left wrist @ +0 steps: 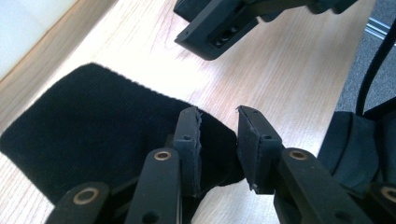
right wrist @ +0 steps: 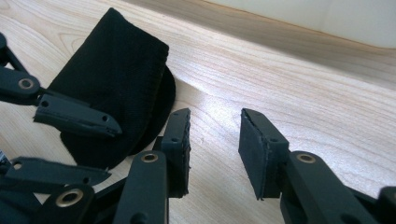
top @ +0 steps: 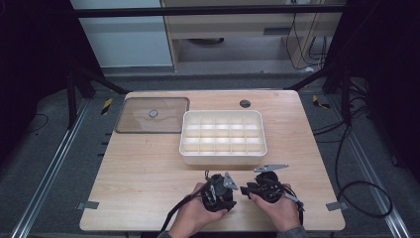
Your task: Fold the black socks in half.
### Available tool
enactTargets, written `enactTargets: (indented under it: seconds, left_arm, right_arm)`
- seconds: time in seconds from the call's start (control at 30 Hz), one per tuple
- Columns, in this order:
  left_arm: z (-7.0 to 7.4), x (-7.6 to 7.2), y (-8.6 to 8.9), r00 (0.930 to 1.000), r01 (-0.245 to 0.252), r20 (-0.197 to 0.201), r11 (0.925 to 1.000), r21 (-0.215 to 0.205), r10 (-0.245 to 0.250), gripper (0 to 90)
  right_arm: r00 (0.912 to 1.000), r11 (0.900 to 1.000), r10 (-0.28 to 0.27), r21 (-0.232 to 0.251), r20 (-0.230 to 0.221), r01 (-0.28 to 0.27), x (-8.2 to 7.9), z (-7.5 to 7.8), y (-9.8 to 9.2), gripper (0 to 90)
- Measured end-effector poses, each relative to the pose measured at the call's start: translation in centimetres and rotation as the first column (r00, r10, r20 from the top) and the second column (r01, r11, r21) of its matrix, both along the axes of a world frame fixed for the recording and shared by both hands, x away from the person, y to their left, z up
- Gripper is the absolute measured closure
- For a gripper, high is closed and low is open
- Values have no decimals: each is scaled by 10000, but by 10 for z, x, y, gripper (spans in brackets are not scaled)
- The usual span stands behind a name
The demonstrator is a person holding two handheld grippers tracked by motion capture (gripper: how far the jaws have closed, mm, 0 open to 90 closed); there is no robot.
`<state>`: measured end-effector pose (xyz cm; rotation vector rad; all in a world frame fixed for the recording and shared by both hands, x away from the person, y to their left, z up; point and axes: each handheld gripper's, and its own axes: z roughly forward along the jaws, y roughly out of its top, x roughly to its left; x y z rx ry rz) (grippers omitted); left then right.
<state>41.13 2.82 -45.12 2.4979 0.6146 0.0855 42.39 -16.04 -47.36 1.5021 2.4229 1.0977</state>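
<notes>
1. Table point(top: 148, 168): light wood top, seen from above, with dark floor and metal rails on either side.
2. Tray point(top: 223, 157): white, divided into a grid of small compartments (all look bare), standing near the middle of the table, slightly toward the far side.
3. Lid point(top: 148, 128): clear with rounded corners and a small round knob at its centre, lying flat just to the left of the tray, near the far left corner.
4. Round dark insert point(top: 244, 103): set into the tabletop beyond the tray, near the far edge.
5. Left gripper point(top: 216, 191): held in the person's left hand point(top: 195, 213) at the near edge, just in front of the tray. In its own view the jaws stand slightly apart with nothing between them, poised over the edge of a black cloth.
6. Black cloth point(left wrist: 98, 126): a ribbed fabric piece, apparently folded, lying flat on the wood beneath the left gripper's jaws; in the right gripper view it lies to the left of that gripper's jaws.
7. Right gripper point(top: 267, 186): held in the person's right hand point(top: 278, 210), just beside the left gripper. Its jaws are spread with bare wood in the gap.
8. Cable point(top: 176, 210): black, trailing from the left gripper toward the near edge.
</notes>
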Motion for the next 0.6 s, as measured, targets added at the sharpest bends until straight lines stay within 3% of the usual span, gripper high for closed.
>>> enactTargets:
  seconds: [0.6]
  left_arm:
    - [6, -5, -5, 9998, 146, 111, 9998, -119, -145, 704]
  right_arm:
    - [9998, 9998, -182, 17, 1, 182, 1, 1, -4, 615]
